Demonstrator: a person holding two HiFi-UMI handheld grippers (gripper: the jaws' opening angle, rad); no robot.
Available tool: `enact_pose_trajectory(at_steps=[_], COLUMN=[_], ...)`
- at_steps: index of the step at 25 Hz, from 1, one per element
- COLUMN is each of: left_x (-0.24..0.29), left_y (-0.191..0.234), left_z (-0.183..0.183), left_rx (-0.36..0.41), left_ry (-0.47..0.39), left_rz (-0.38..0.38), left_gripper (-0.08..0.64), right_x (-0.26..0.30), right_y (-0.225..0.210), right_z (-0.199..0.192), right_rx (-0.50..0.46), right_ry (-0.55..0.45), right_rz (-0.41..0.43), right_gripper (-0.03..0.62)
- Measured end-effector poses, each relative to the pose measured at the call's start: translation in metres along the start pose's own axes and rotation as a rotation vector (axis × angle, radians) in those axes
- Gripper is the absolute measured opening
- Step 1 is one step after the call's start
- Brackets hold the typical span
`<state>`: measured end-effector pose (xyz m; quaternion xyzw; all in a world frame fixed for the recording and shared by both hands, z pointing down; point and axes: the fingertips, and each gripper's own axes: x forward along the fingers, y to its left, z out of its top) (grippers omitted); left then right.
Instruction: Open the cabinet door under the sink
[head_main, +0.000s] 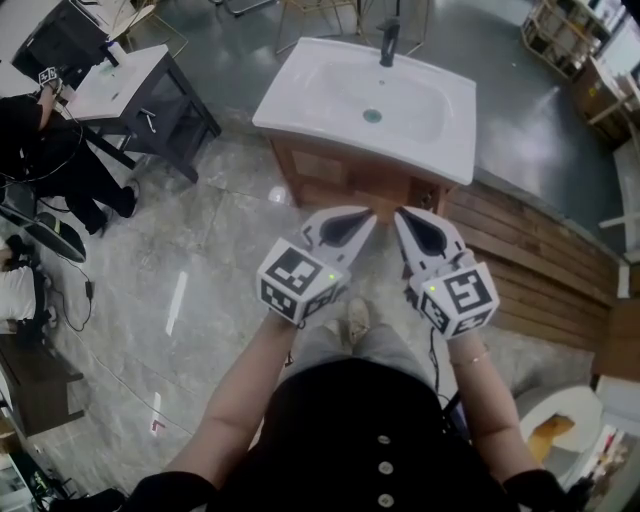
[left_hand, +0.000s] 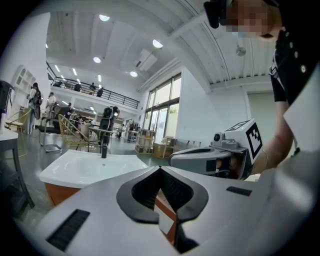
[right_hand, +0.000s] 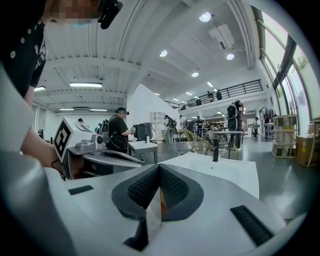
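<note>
L gripper (head_main: 362, 220) and R gripper (head_main: 405, 220): jaws fully closed, nothing held, tips side by side. Cabinet door (head_main: 335, 172) sits below sink (head_main: 300, 110) front edge, apart from both grippers.

Brown cabinet door (head_main: 335, 170) shut beneath white sink (head_main: 290, 100).

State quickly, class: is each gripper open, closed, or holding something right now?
Left gripper: closed, jaws together, holding nothing.
Right gripper: closed, jaws together, holding nothing.
</note>
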<state>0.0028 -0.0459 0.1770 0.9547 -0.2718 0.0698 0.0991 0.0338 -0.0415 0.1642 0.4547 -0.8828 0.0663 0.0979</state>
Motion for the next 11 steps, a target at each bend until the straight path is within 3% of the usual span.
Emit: enact_pose_trajectory(at_steps=[11], left_x=[0.0081], left_y=[0.0051], left_z=[0.0046], left_rx=[-0.017], left_ry=[0.003], left_rz=[0.010], left_gripper=[0.008], right_x=[0.0099], right_y=[0.0000], right_z=[-0.0028], right_rx=[0.005], right_ry=[0.013], right_rz=[0.014], right_gripper=[0.008])
